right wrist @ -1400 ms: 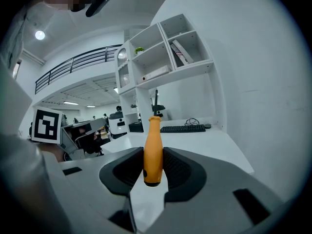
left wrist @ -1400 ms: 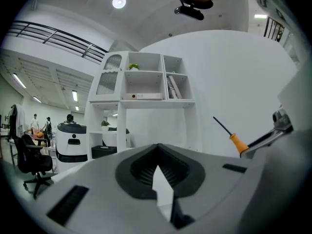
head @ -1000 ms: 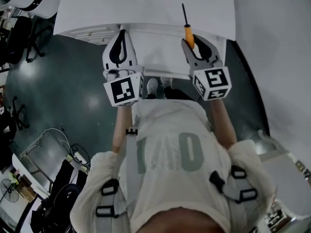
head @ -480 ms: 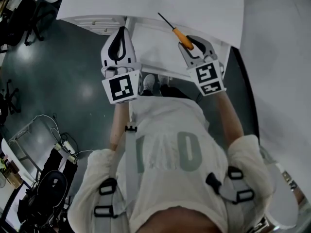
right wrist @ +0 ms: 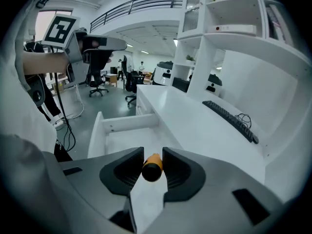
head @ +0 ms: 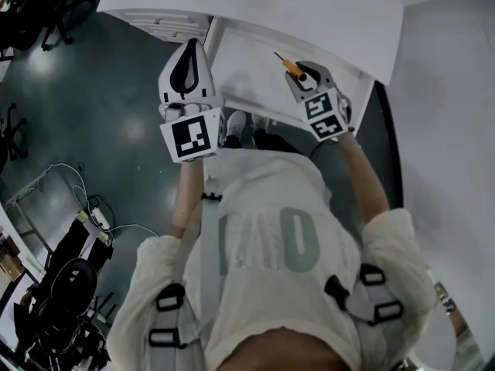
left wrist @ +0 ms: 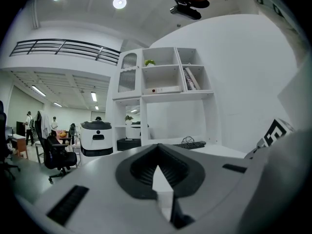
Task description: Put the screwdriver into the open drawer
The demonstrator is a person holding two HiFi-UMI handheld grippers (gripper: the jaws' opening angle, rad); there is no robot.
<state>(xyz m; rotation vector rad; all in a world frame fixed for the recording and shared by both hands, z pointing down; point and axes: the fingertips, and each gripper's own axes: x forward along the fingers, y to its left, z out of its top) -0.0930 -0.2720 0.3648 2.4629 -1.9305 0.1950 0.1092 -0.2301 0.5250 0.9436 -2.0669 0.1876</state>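
The screwdriver has an orange handle and a thin dark shaft. My right gripper is shut on that handle, and its jaws have just closed a little tighter. It tilts steeply down over the open white drawer, with the shaft pointing into the drawer. In the right gripper view the handle's dark end sits between the pads, and the drawer lies below. My left gripper is shut on nothing and hovers at the drawer's left edge. Its jaw tips meet.
The white desk top runs behind the drawer, with a keyboard and cable on it. A white shelf unit holds books. Office chairs and floor cables stand to the left. A white wall closes the right.
My right gripper has sunk toward the drawer and rolled, so the screwdriver that stood upright now slants down into it. The left gripper has drifted slightly and stays shut.
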